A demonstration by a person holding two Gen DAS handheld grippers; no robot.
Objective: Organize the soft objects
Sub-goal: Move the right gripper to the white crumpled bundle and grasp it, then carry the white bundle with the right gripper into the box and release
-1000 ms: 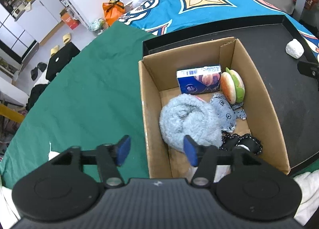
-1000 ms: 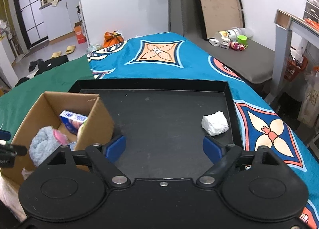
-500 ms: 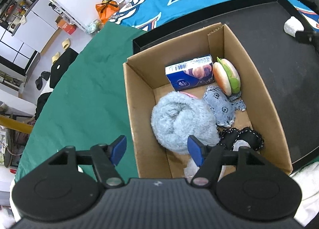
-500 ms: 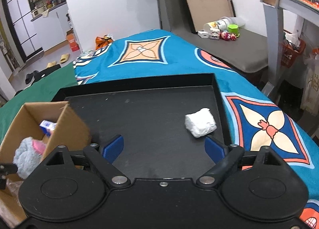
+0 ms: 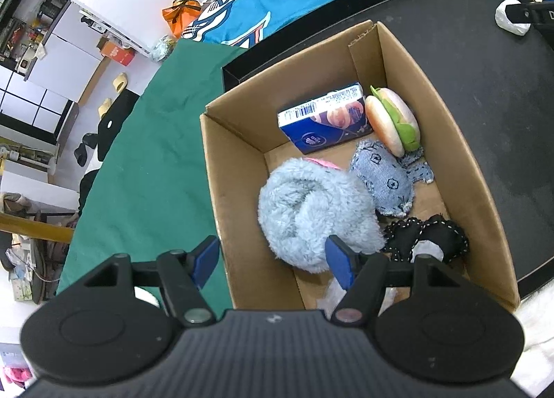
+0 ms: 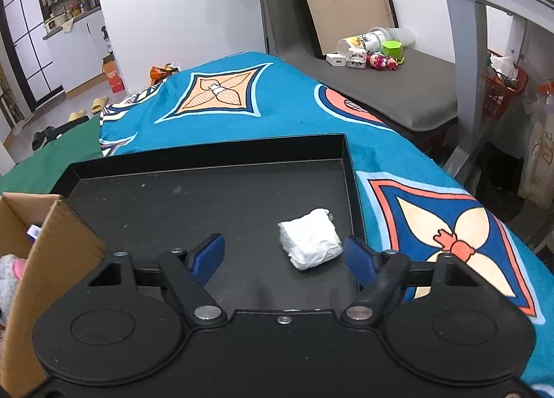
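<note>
While your two tools hang over it, the black tray (image 6: 214, 204) lies on a bed spread with a blue patterned blanket (image 6: 242, 103) and a green cloth (image 5: 145, 155). At the tray's left end stands an open cardboard box (image 5: 239, 190), and you have most of the soft things in it already. Biggest among them is the fluffy grey-blue roll (image 5: 311, 211), with a bit of pink showing at its far edge. Beyond it a blue packet (image 5: 325, 119) leans against the far wall of the box, and a toy burger (image 5: 393, 119) stands on edge just beside the packet. A small denim pouch (image 5: 384, 179) lies between the burger and the roll, touching the roll. Nearest you, on the right, sits a black piece with white stitching (image 5: 429, 235).

Your left tool (image 5: 273, 259) is spread wide and holds nothing; it straddles the box's left wall, one finger outside over the green cloth, the other over the roll.

Your right tool (image 6: 284, 256) is also spread wide and empty. One white bundle (image 6: 310, 238) is outside the box, on the tray floor near the tray's right rim, lying between the right tool's fingers.
</note>
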